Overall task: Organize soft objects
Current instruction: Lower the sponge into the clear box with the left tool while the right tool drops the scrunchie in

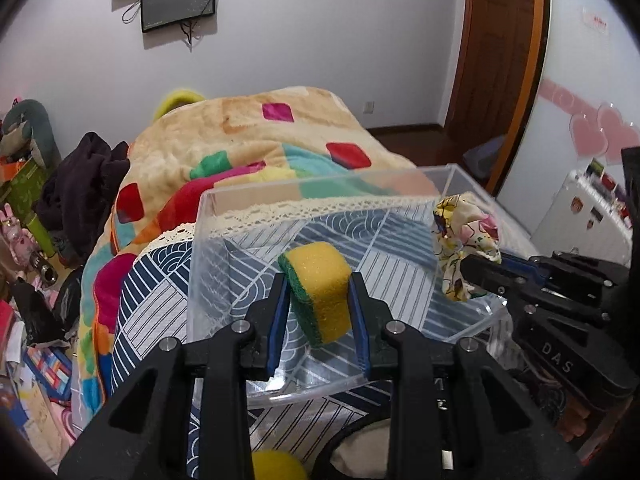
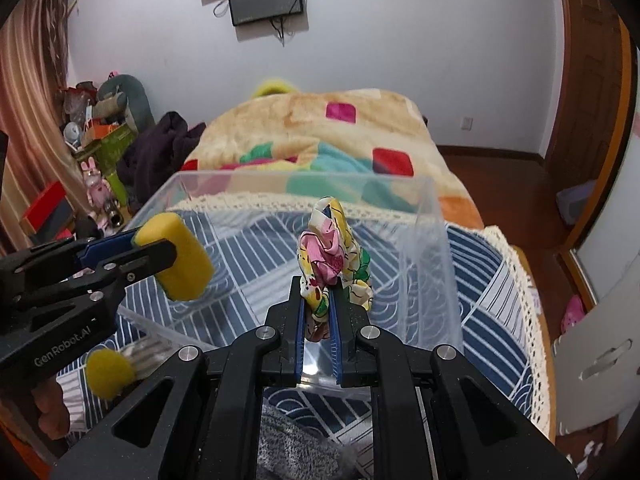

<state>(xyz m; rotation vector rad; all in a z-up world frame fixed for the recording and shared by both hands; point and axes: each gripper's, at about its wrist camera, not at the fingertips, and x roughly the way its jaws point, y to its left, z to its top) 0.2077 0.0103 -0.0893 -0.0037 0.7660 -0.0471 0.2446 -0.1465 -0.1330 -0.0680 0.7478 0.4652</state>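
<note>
The left gripper [image 1: 318, 300] has its fingers clenched on a sponge [image 1: 318, 286], yellow with a green scrub layer. In the left wrist view the sponge sits at frame centre, its long axis running from upper left to lower right, the green face turned toward the lower left. The right gripper [image 2: 319, 304] pinches a crumpled floral cloth [image 2: 334, 258] between nearly closed fingers; the cloth bunches upward from the fingertips toward the top of the frame. Both held things hang over a clear plastic box [image 1: 208, 216], the sponge near its left side and the cloth near its right wall. The box rests on a blue patterned cover [image 2: 480, 280] with lace edging, spread on a bed. A small yellow ball [image 2: 108, 372] lies on the cover just outside the box's near wall, at lower left in the right wrist view. Beyond the box a colourful checked blanket [image 1: 240, 132] is heaped
</note>
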